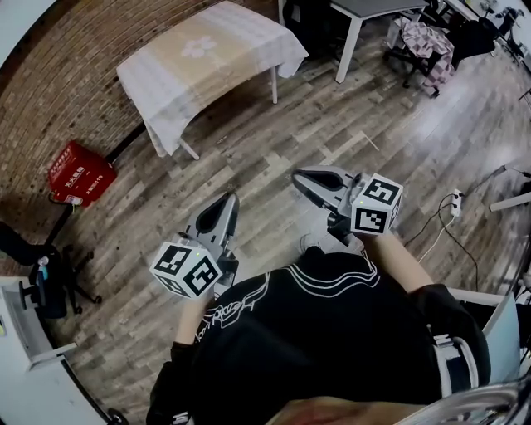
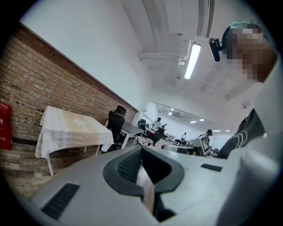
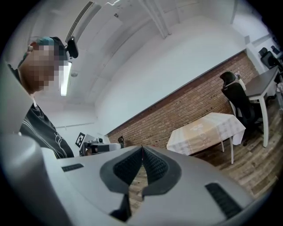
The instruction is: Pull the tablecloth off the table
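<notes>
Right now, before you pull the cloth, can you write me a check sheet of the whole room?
Surface: table by the brick wall, covered on top.
Job's things: tablecloth spread flat on the table, not gripped.
Clutter: red box on the floor by the wall.
Grippers: left gripper and right gripper both shut, empty, well short of the table.
Cables: cable and power strip on the floor, right side.
Surroundings: wooden floor, white desk, chair draped with cloth.
</notes>
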A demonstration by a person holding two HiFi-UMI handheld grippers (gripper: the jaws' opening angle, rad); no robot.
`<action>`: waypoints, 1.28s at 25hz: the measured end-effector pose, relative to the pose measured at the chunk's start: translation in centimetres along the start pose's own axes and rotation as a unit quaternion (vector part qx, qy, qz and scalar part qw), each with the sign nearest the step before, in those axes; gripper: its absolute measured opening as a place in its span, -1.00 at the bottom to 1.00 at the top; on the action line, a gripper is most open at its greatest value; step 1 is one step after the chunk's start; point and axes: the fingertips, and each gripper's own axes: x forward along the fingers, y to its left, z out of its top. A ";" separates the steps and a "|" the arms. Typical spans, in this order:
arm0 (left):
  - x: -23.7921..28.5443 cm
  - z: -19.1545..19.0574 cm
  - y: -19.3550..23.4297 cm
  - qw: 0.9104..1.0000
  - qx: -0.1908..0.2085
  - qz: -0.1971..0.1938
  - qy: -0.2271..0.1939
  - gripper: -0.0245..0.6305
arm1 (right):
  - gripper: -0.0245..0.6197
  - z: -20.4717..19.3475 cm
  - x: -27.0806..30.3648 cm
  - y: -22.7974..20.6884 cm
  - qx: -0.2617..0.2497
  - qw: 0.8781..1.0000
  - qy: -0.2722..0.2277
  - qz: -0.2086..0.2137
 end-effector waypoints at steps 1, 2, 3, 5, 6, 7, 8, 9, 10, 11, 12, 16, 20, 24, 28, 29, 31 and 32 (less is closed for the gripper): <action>0.9 0.0 0.1 1.000 0.001 0.001 0.003 -0.91 | -0.93 0.1 -0.2 -0.8 0.000 1.000 0.001 0.000; 1.9 0.1 0.2 1.000 0.003 0.001 0.005 -0.91 | -0.93 0.1 -0.3 -1.6 -0.002 1.000 0.004 -0.001; 2.8 0.1 0.4 1.000 0.004 0.002 0.006 -0.91 | -0.93 0.2 -0.4 -2.4 -0.005 1.000 0.006 -0.003; 4.7 0.4 0.6 1.000 0.004 0.003 0.008 -0.91 | -0.93 0.6 -0.8 -4.2 -0.005 1.000 0.007 -0.007; 5.8 0.5 0.6 1.000 0.004 0.002 0.011 -0.91 | -0.93 1.0 -1.1 -5.2 -0.002 1.000 0.005 -0.007; 7.0 0.7 0.6 1.000 0.005 -0.001 0.014 -0.91 | -0.93 1.5 -1.5 -6.2 -0.001 1.000 0.003 -0.008; 8.2 0.9 0.4 1.000 0.008 -0.005 0.016 -0.91 | -0.93 2.0 -1.9 -7.1 -0.001 1.000 0.001 -0.008; 9.4 1.1 0.1 1.000 0.013 -0.009 0.018 -0.91 | -0.93 2.5 -2.3 -8.1 -0.003 1.000 0.000 -0.010; 10.6 1.4 -0.2 1.000 0.019 -0.014 0.018 -0.91 | -0.93 3.1 -2.7 -9.0 -0.005 1.000 -0.002 -0.012; 11.8 1.7 -0.5 0.999 0.024 -0.018 0.018 -0.91 | -0.93 3.6 -3.2 -10.0 -0.007 1.000 -0.003 -0.016; 12.9 2.0 -0.8 0.999 0.030 -0.023 0.018 -0.91 | -0.93 4.1 -3.6 -11.0 -0.007 1.000 -0.006 -0.019; 16.9 2.5 -2.1 0.998 0.044 -0.037 0.022 -0.91 | -0.93 5.7 -5.8 -14.3 0.000 1.000 -0.015 -0.021; 19.9 2.9 -2.8 0.998 0.046 -0.030 0.015 -0.91 | -0.93 6.5 -7.4 -17.0 0.001 1.000 -0.010 -0.024; 21.5 2.8 -2.8 0.999 0.041 -0.016 0.009 -0.91 | -0.93 7.0 -8.0 -18.6 0.002 1.000 -0.009 -0.018; 22.3 3.0 -2.0 0.999 0.044 -0.001 0.012 -0.91 | -0.93 7.3 -7.7 -19.5 0.018 1.000 -0.017 -0.008; 22.4 3.2 -1.7 0.999 0.045 -0.005 0.013 -0.91 | -0.93 7.3 -7.3 -19.8 0.019 1.000 -0.015 -0.007; 22.8 3.4 -1.2 0.999 0.048 -0.015 0.012 -0.91 | -0.93 7.4 -6.6 -20.5 0.017 1.000 -0.012 -0.008; 23.0 3.4 -0.8 0.999 0.049 -0.016 0.011 -0.91 | -0.93 7.5 -6.3 -20.9 0.017 1.000 -0.012 -0.009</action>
